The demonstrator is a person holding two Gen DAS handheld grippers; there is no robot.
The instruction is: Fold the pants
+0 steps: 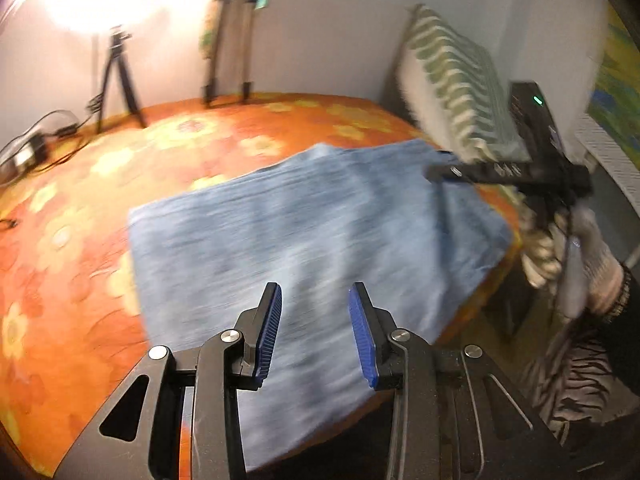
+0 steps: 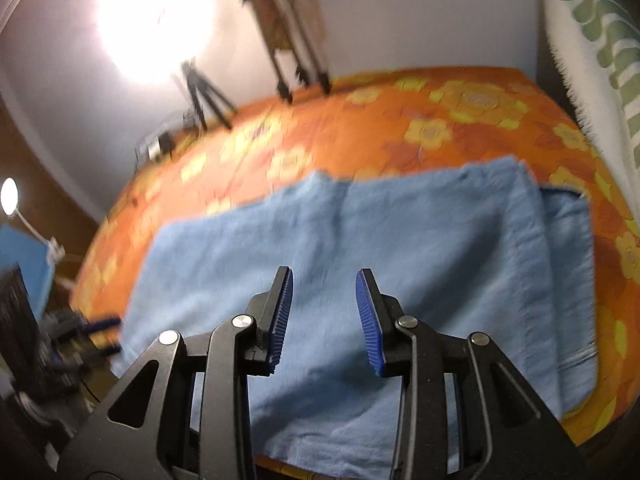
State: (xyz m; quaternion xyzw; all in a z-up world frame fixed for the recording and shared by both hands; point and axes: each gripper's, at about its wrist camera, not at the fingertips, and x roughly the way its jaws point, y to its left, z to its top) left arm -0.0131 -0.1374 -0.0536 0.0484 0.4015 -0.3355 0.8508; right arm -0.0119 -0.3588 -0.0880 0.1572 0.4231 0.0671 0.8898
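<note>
Light blue denim pants (image 1: 304,240) lie folded into a broad flat rectangle on the orange flowered bedspread (image 1: 80,208). In the right wrist view a narrower layer of the pants (image 2: 360,248) sticks out on the right side. My left gripper (image 1: 315,288) hovers over the near part of the pants, open, with nothing between its blue pads. The right gripper (image 2: 324,272) is also open and empty above the near edge. In the left wrist view the right gripper (image 1: 440,172) shows side-on at the pants' far right corner, held by a gloved hand (image 1: 596,264). The left gripper (image 2: 104,334) is a blur at the pants' left edge.
A white and green patterned pillow (image 1: 452,92) leans against the wall at the right end of the bed. A bright lamp on a tripod (image 1: 116,68), more stand legs (image 1: 228,80) and cables (image 1: 32,148) stand along the far side. The bed edge (image 1: 472,312) drops off near me.
</note>
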